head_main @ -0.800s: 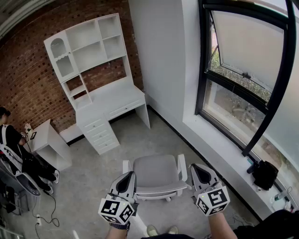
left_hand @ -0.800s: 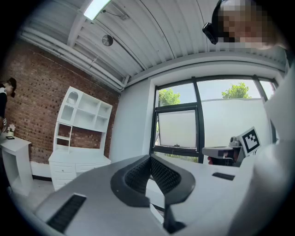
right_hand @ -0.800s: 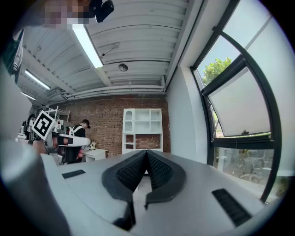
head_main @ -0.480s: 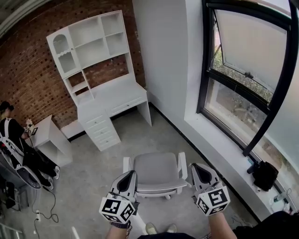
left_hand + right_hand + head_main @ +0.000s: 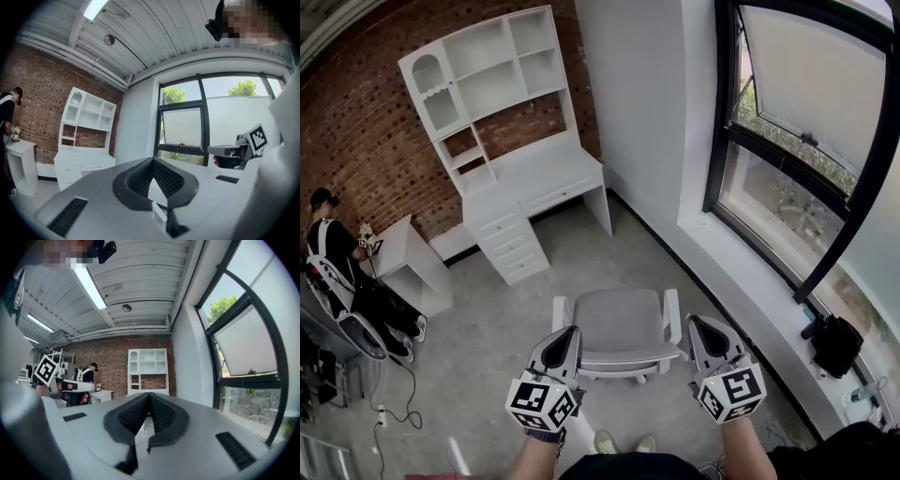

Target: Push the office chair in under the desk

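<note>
A grey office chair (image 5: 617,325) with white armrests stands on the concrete floor, its backrest towards me. The white desk (image 5: 546,178) with a shelf hutch stands against the brick wall, well beyond the chair. My left gripper (image 5: 569,337) is shut and empty, beside the backrest's left end. My right gripper (image 5: 697,328) is shut and empty by the right end. Whether either touches the chair I cannot tell. In the left gripper view the shut left gripper (image 5: 152,160) points at the window, desk (image 5: 84,164) at its left. In the right gripper view the right gripper (image 5: 149,394) faces the desk (image 5: 147,373).
A person (image 5: 333,258) sits at the left by a small white table (image 5: 408,267). Cables (image 5: 389,403) lie on the floor there. A white wall and a window (image 5: 806,141) run along the right, with a black bag (image 5: 836,342) on the sill.
The view has shifted, so the desk sits a little higher and further right in the picture. Both grippers have kept their places beside the chair's backrest, still shut.
</note>
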The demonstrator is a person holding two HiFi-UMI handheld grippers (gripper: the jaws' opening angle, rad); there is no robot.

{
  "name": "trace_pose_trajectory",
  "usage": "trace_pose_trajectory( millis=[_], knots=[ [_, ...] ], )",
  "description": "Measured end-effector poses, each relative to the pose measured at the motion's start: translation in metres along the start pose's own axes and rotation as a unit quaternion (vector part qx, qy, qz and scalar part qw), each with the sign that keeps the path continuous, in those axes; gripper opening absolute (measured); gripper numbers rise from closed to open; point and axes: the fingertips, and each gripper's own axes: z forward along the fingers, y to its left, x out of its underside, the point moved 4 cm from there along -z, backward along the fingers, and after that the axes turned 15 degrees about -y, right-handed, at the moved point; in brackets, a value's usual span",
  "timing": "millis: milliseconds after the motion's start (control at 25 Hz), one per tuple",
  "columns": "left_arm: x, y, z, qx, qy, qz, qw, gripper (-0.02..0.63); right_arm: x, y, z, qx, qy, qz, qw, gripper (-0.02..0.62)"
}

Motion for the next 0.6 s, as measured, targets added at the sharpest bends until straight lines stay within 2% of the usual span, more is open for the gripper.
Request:
trace_pose_trajectory(
  millis=[120,200,280,400,520,600],
  knots=[
    [0.025,0.017,-0.002,-0.03,0.012,-0.05,0.9982,0.006,0.021,-0.006,-0.003,0.007,0.014,0.031,0.999,0.005],
    [0.048,0.04,-0.009,-0.083,0.021,-0.103,0.991,0.006,0.044,-0.017,-0.008,0.029,0.027,0.064,0.997,0.005],
    [0.072,0.067,-0.024,-0.149,0.031,-0.154,0.9763,0.008,0.071,-0.031,-0.017,0.06,0.044,0.103,0.992,0.005],
    [0.106,0.098,-0.051,-0.233,0.049,-0.199,0.9507,0.008,0.11,-0.052,-0.03,0.108,0.065,0.154,0.98,0.006],
    [0.134,0.119,-0.068,-0.282,0.07,-0.235,0.9277,0.012,0.14,-0.064,-0.037,0.142,0.088,0.188,0.968,0.011],
    [0.151,0.134,-0.072,-0.301,0.092,-0.254,0.9147,0.077,0.161,-0.071,-0.037,0.151,0.115,0.219,0.957,0.059]
  ],
)
